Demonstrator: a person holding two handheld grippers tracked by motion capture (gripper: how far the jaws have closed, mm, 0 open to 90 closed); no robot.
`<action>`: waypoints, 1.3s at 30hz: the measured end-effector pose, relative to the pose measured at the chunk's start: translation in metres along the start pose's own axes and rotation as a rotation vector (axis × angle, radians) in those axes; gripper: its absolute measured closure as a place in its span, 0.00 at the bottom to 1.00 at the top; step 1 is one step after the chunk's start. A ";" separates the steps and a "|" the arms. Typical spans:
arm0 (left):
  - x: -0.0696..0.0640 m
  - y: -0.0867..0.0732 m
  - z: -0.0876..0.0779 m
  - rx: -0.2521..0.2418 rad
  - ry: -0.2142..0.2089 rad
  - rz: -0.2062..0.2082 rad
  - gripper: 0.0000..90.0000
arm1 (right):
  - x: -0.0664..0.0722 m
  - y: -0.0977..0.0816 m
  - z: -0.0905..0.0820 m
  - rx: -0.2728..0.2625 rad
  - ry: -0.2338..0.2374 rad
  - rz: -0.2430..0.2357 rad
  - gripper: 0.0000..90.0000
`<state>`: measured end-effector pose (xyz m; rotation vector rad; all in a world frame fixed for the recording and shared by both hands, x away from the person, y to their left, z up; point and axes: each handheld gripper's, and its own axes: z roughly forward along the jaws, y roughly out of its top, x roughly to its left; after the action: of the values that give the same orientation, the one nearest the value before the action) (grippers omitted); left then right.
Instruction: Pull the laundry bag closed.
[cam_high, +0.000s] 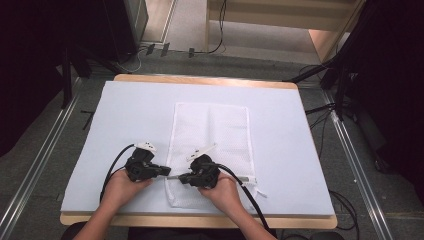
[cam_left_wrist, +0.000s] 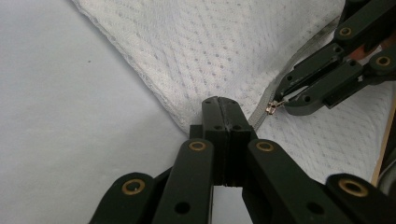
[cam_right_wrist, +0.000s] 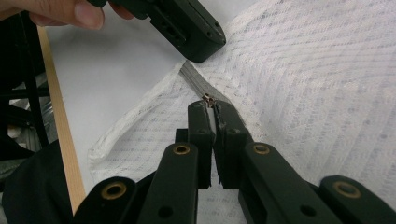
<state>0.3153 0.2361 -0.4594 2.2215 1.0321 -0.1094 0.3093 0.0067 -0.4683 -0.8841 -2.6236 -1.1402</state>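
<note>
Both hands sit at the near edge of the table, each holding a gripper over the near end of the white mesh laundry bag, which serves as landmark throughout. The bag lies flat on the pale blue table cover, long axis running away from the person, roughly centred. Its grey zipper runs across the near end. Left gripper: at the bag's near left corner, jaws pressed together on the bag's edge fabric where the zipper begins, as seen in the left gripper view. Right gripper: just beside the left one, over the bag's near end, jaws closed on the small metal zipper pull, tips pinching it on the zipper line. The two jaw tips are near each other, not touching. Beyond the grippers the rest of the bag is flat and undisturbed. Past the bag's far end is bare cover, then the table's far wooden rim.
</note>
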 end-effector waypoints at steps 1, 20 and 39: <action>0.000 0.000 0.000 -0.002 0.001 0.000 1.00 | 0.000 0.000 0.000 0.002 0.000 -0.001 0.98; 0.001 0.000 0.000 -0.004 -0.006 0.003 1.00 | -0.009 -0.011 -0.013 -0.002 0.004 0.026 0.98; 0.000 -0.001 0.000 -0.008 -0.006 0.001 1.00 | -0.017 -0.019 -0.026 -0.008 0.000 0.046 0.98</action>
<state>0.3149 0.2365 -0.4600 2.2132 1.0266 -0.1114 0.3091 -0.0299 -0.4679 -0.9409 -2.5863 -1.1407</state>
